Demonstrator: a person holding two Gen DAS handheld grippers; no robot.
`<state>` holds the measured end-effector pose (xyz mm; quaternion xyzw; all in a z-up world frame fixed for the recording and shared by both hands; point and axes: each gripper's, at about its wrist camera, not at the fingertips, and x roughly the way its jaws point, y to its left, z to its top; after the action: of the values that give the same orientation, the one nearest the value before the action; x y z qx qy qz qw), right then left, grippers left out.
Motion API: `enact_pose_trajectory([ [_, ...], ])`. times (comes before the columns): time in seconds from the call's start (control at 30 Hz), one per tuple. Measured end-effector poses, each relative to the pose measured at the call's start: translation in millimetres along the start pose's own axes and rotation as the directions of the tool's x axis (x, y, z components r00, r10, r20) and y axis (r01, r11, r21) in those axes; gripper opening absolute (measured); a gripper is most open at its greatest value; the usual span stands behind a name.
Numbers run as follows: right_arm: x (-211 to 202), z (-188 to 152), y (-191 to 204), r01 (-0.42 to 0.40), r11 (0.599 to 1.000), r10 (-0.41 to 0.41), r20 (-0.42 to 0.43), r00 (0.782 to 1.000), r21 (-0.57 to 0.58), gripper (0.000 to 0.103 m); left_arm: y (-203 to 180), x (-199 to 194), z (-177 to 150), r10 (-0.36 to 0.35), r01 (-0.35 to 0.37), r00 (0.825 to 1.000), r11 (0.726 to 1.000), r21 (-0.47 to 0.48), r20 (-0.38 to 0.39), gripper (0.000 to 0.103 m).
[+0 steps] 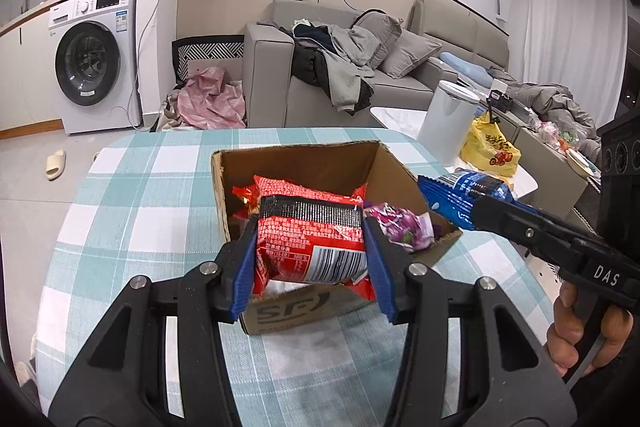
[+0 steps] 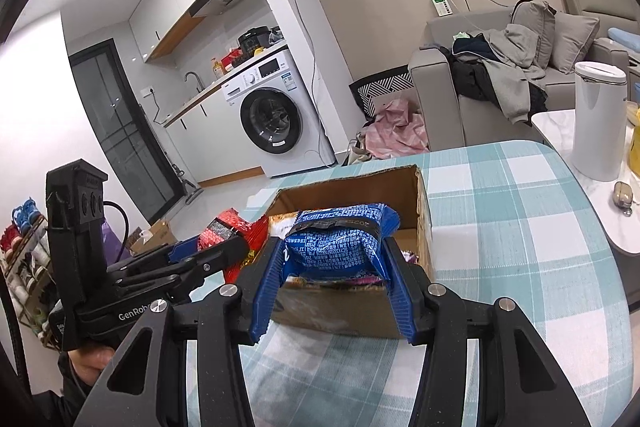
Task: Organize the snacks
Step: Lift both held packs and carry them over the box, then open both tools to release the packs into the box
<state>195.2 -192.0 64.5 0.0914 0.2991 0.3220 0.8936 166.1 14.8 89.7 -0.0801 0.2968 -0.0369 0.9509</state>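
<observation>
Just past the left tool point(image 1: 310, 247) — clamping a red packet point(image 1: 310, 239) — sits an "SF"-printed box point(image 1: 296, 309); the "DAS"-marked right tool point(image 2: 334, 267) grips a blue packet point(image 2: 340, 239).

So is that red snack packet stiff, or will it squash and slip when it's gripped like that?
Probably soft: the red packet bulges between the left gripper's pads. Its glossy film looks slippery, though the ribbed pads likely hold it. It seems light, hanging above the box without sagging much.

Both grippers are black, angular frames with ribbed blue finger pads point(image 1: 378, 267) and silver screw heads. The right gripper point(image 1: 472, 211) bears white "DAS" lettering; the left gripper point(image 2: 224, 247) reads "GenRob" and trails a black cable.
</observation>
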Motion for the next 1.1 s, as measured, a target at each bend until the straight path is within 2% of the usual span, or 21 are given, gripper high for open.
enact_pose_trajectory([
  [0.13,6,5,-2,0.027,1.0,-0.027,0.019,0.999,-0.007,0.05,2,11,8,0.01,-0.01,1.0,1.0,0.005,0.003,0.046],
  [0.57,35,10,-5,0.034,0.999,-0.034,-0.006,0.999,-0.031,0.049,13,47,16,0.011,-0.011,1.0,1.0,-0.008,-0.024,0.046],
  [0.83,58,9,-16,0.04,0.999,-0.04,-0.064,0.997,0.004,0.049,13,69,12,0.011,-0.011,0.999,1.0,0.0,-0.048,0.046],
  [1.1,69,12,-16,0.047,0.999,-0.047,-0.08,0.996,-0.006,0.049,11,82,10,0.012,-0.011,0.998,1.0,0.015,-0.06,0.046],
])
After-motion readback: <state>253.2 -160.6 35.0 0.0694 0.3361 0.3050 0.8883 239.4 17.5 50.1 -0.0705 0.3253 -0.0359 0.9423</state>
